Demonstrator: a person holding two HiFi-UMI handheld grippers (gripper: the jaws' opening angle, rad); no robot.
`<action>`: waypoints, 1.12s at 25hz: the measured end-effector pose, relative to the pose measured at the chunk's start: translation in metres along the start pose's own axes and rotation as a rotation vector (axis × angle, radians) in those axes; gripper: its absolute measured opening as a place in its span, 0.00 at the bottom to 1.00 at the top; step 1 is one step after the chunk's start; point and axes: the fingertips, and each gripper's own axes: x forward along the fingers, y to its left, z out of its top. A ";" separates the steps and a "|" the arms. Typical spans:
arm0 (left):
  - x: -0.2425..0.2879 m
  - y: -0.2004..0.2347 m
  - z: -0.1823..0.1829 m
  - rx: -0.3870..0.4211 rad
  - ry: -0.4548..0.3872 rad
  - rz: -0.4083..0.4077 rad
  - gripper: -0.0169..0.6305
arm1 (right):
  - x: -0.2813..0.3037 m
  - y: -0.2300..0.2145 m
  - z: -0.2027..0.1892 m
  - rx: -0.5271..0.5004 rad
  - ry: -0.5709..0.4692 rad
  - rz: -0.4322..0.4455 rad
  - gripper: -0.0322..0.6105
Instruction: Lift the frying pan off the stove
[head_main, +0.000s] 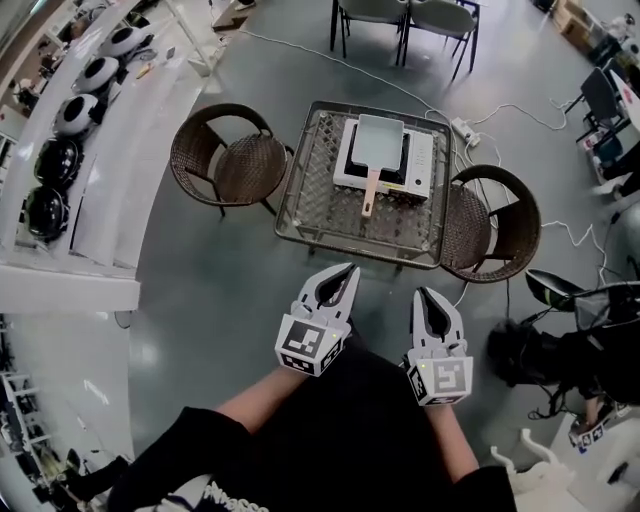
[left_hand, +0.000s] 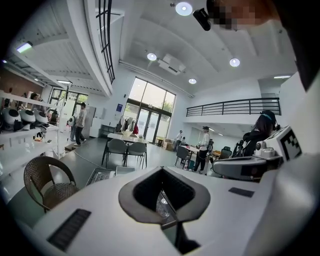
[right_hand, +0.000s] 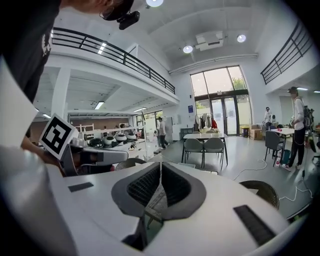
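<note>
The frying pan (head_main: 381, 139) sits on the stove (head_main: 421, 160), on the far right part of the bench (head_main: 300, 205). It is a square pan of pale grey-green colour with a shallow rim, and it looks empty. Its light-coloured handle (head_main: 370, 193) points toward the near edge of the bench and reaches over the front of the stove. The stove is a white, flat, portable one, and the pan covers most of its top. The bench is low, with a clear top over a woven frame. A white power strip (head_main: 463, 128) lies on the floor just beyond the far right corner, and a white cable (head_main: 520, 112) runs from it to the right. One brown wicker chair (head_main: 222, 155) stands close to the left side of the bench, and a second wicker chair (head_main: 495, 228) stands against its right side, near the stove. A strip of grey floor (head_main: 220, 290) lies between the near edge of the bench and the two tools. The left hand-held gripper (head_main: 349, 271) and the right hand-held gripper (head_main: 423, 294) hover side by side over this floor, well apart from the pan, and both point toward the bench. On each one the jaws are together and hold nothing. Far to the left there is a white shelf (head_main: 130, 140) with round black and white objects. Two grey chairs (head_main: 405, 18) stand beyond the bench, and some black equipment (head_main: 555, 345) is on the floor at the near right.
</note>
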 end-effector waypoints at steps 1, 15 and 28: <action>0.005 0.008 0.004 -0.002 -0.001 -0.002 0.04 | 0.009 -0.004 0.006 0.004 -0.001 -0.015 0.10; 0.072 0.097 0.013 -0.074 0.066 -0.084 0.04 | 0.113 -0.027 0.027 0.040 0.058 -0.142 0.10; 0.101 0.132 -0.006 -0.077 0.078 -0.118 0.04 | 0.139 -0.024 0.025 0.031 0.099 -0.206 0.10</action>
